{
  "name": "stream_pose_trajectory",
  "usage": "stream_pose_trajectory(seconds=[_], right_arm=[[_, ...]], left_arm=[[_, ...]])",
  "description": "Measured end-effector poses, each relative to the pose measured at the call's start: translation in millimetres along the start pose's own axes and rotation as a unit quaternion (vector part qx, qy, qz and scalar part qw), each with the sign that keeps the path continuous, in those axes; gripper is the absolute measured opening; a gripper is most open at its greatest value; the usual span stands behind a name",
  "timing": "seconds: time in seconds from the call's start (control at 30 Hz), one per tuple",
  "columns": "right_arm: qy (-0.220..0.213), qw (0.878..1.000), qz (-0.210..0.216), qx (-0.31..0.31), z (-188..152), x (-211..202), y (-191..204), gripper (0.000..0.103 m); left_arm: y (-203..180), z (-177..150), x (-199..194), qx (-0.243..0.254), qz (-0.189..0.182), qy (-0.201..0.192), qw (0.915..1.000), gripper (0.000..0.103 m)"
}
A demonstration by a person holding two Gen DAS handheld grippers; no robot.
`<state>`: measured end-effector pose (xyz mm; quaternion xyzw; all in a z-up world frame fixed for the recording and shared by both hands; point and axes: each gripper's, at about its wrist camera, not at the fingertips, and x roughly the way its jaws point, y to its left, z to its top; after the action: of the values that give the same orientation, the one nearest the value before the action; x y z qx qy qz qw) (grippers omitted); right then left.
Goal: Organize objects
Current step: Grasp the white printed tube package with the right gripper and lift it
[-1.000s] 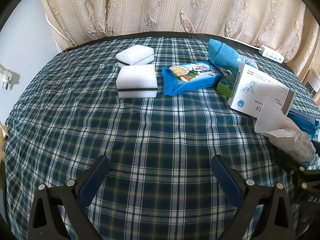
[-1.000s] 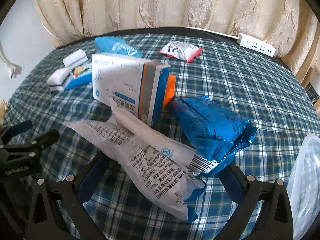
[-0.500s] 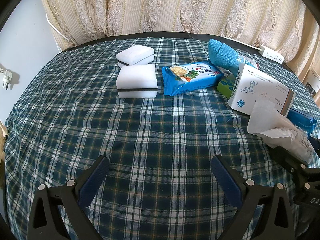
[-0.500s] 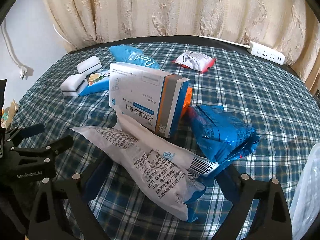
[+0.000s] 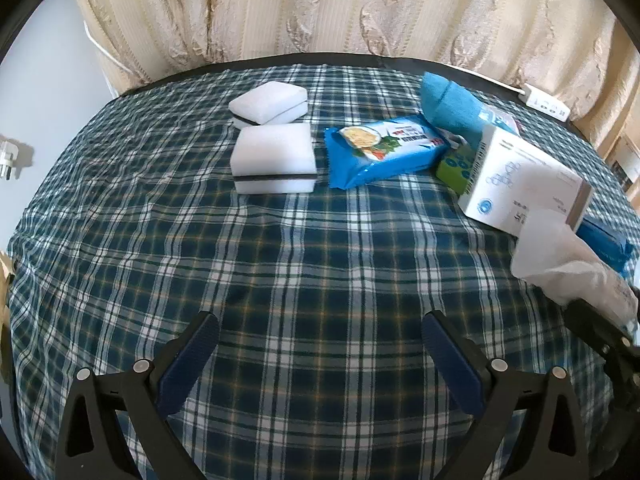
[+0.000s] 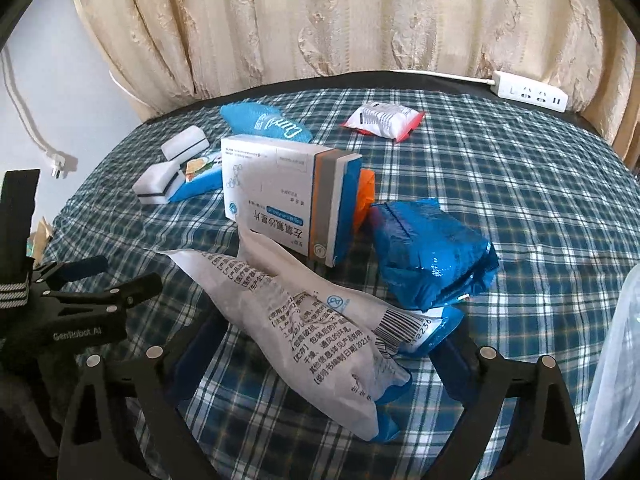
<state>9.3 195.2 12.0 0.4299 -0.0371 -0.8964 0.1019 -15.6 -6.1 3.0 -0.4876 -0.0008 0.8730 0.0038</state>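
A white printed pouch (image 6: 320,320) lies across the jaws of my right gripper (image 6: 332,332). Both fingertips touch its ends and the jaws stand wide. Its far tip leans on a white and blue medicine box (image 6: 280,192). A crumpled blue foil pack (image 6: 432,256) sits right of the box. In the left wrist view the pouch (image 5: 568,264) and box (image 5: 516,184) are at the right edge. My left gripper (image 5: 316,360) hangs open over bare plaid cloth (image 5: 304,264), nothing between its fingers. It shows at the left of the right wrist view (image 6: 100,280).
Two white sponges (image 5: 274,156) (image 5: 268,102), a blue snack pack (image 5: 380,148) and a blue cloth pack (image 5: 448,104) lie at the back. A red and white packet (image 6: 384,118) lies far right. A power strip (image 6: 532,94) rests by the curtain. A clear plastic bag (image 6: 616,360) is at the right.
The right gripper's jaws have narrowed onto the white pouch and its view has tilted up a little. In the left wrist view the pouch shifted slightly. The left gripper has kept still.
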Motion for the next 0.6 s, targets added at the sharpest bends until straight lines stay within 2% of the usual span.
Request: stream_pose_trajectory(seconds=[0.33, 0.6], right_arm=[[0.018, 1.000, 0.017, 0.000, -5.6, -2.7, -4.4, 0.095], [-0.010, 1.000, 0.012, -0.003, -7.3, -29.9, -11.7, 0.096]], left_arm=[[5.1, 3.2, 1.0, -0.006, -0.001, 0.005, 1.0000, 0.103], [12.0, 10.8, -6.4, -0.012, -0.001, -0.007, 0.9999, 0.103]])
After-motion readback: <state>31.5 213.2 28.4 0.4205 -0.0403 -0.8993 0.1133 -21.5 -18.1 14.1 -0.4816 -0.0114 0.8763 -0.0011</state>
